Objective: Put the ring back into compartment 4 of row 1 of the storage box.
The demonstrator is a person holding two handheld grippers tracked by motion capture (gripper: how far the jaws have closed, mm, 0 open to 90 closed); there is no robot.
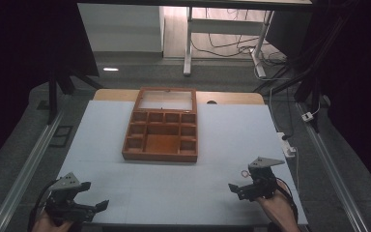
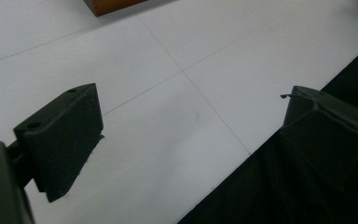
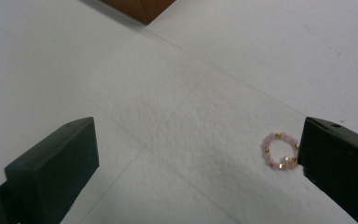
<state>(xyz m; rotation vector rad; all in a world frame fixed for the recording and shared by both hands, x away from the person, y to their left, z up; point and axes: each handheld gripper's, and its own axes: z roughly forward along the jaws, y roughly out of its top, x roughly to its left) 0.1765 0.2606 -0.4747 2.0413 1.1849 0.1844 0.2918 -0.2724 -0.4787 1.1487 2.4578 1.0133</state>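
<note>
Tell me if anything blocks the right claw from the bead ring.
Nothing visible does. The ring lies flat on the white table, right beside one finger of the open right claw, with bare table between the jaws. The wooden box sits farther off.

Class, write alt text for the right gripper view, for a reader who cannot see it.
A small pink and gold bead ring lies on the white table, right beside one jaw of the open right gripper. A corner of a brown wooden box shows at the top edge.
</note>
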